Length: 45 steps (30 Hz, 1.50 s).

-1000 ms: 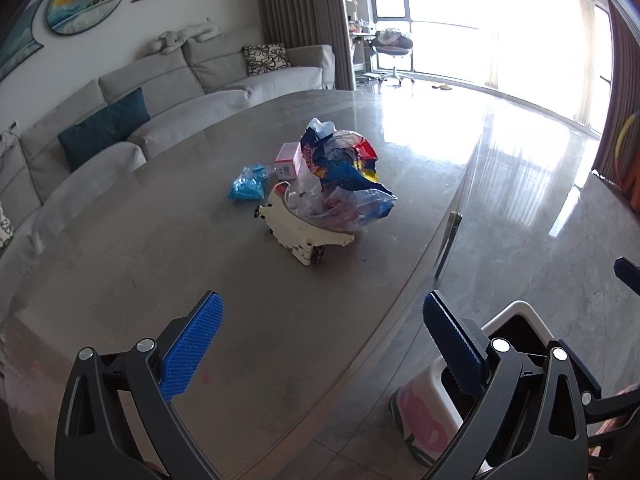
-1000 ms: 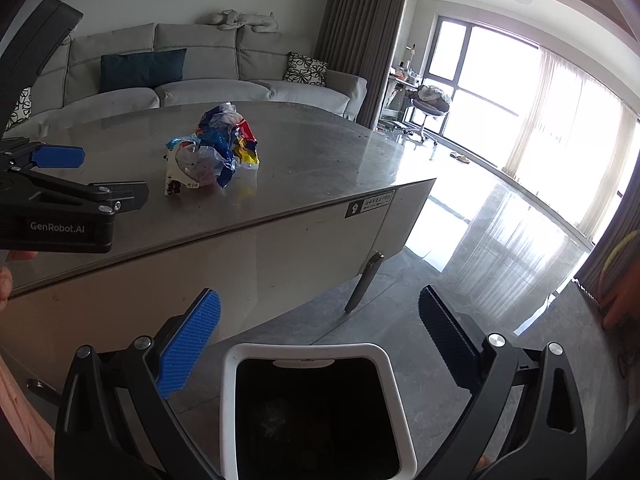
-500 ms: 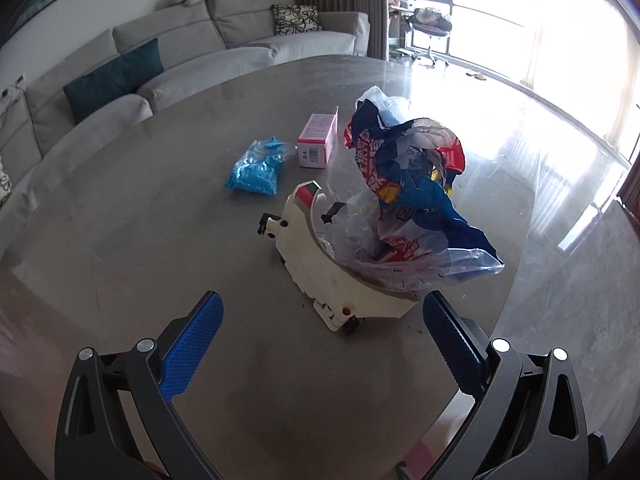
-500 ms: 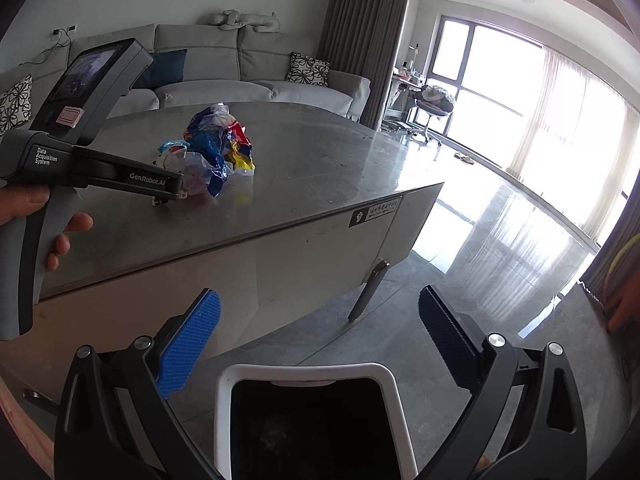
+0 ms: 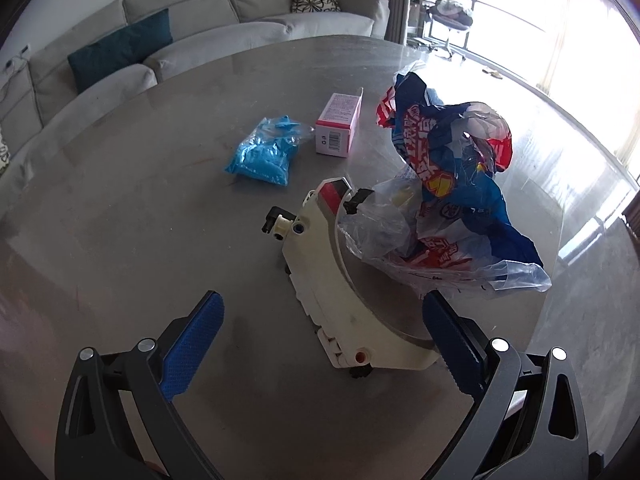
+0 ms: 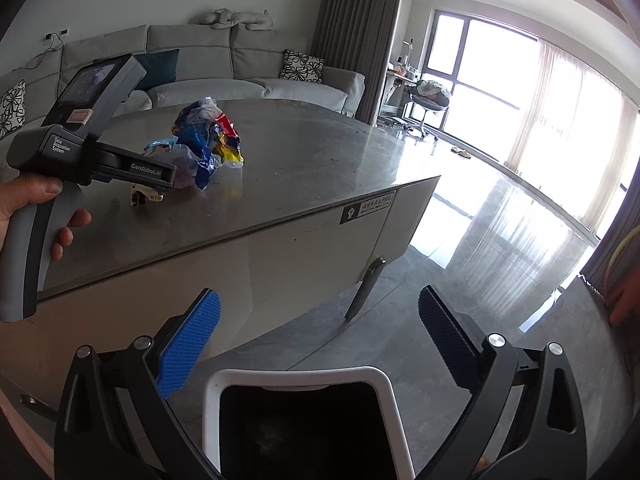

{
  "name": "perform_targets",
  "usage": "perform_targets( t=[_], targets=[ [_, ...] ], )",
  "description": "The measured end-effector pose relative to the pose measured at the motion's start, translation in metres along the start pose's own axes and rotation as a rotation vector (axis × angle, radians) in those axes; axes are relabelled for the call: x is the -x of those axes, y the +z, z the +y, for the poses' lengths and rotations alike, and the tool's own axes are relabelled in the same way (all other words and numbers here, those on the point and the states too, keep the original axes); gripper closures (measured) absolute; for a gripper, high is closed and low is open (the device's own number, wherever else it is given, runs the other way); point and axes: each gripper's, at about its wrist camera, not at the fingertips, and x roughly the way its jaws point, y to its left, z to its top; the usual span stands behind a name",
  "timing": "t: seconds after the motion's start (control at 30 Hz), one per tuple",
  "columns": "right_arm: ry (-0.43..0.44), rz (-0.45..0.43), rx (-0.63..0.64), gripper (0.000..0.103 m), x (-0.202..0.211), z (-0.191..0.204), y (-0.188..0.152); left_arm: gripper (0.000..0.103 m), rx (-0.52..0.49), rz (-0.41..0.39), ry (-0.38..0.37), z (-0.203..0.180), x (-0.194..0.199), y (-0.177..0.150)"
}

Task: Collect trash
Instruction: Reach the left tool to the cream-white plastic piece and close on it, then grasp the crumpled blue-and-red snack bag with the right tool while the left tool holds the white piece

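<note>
A crumpled blue, red and clear plastic bag [image 5: 448, 204] lies on the grey table [image 5: 120, 248], resting partly on a white curved plastic part [image 5: 332, 292]. Behind them lie a small blue bag [image 5: 264, 152] and a pink box [image 5: 338, 126]. My left gripper [image 5: 320, 344] is open, just above the table, its fingers on either side of the white part's near end. My right gripper [image 6: 316, 340] is open and empty over a white-rimmed trash bin [image 6: 304, 416] on the floor. The bag also shows in the right wrist view [image 6: 208, 144].
The table's front edge [image 6: 240, 228] stands above the bin, with a slanted leg [image 6: 364, 288] beside it. A grey sofa [image 5: 200, 20] runs behind the table. Glossy floor [image 6: 480, 240] stretches right toward bright windows. The left gripper's handle [image 6: 80, 160] shows in the right wrist view.
My left gripper has moved forward over the table toward the white part and plastic bag, which now fill more of its view. My right gripper has stayed over the bin.
</note>
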Motion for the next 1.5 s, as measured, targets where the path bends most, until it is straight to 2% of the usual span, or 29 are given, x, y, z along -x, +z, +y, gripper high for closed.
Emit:
perform_targets(
  t=[0.1,0.13,0.2,0.23,0.3,0.37,0.47,0.8,1.1,1.23,1.5],
  targets=[
    [0.006,-0.005,0.003,0.005,0.003,0.001,0.001,0.017,0.001,0.011,-0.017,-0.001,-0.002,-0.004],
    [0.008,-0.006,0.006,0.005,0.004,0.002,0.001,0.024,-0.008,0.018,-0.02,-0.002,-0.003,-0.005],
    [0.008,-0.008,0.009,0.005,0.005,0.003,0.001,0.032,-0.032,0.016,-0.002,-0.006,-0.003,-0.009],
    [0.011,-0.008,0.01,0.005,0.006,0.004,0.001,0.041,-0.044,0.01,-0.013,-0.007,-0.002,-0.009],
    [0.014,-0.006,0.013,0.004,0.007,0.005,0.001,0.048,-0.053,0.012,-0.019,-0.009,0.001,-0.011],
    [0.015,-0.002,0.018,0.005,0.007,0.007,-0.001,0.064,-0.047,0.012,-0.038,-0.008,0.004,-0.013],
    [0.023,-0.001,0.023,0.005,0.01,0.011,0.0,0.066,-0.057,0.014,-0.043,-0.007,0.007,-0.013],
    [0.04,-0.01,0.033,0.005,0.017,0.013,0.002,0.069,-0.093,-0.076,0.006,-0.005,0.04,-0.019],
    [0.061,-0.049,0.042,0.005,0.025,0.026,0.014,0.069,-0.078,-0.131,0.051,0.02,0.077,-0.021],
    [0.085,-0.062,0.039,0.005,0.024,0.035,0.023,0.069,-0.077,-0.155,0.092,0.033,0.098,-0.031],
    [0.124,-0.091,0.05,0.004,0.001,0.058,0.058,0.069,-0.056,-0.167,0.104,0.058,0.114,-0.035]
  ],
)
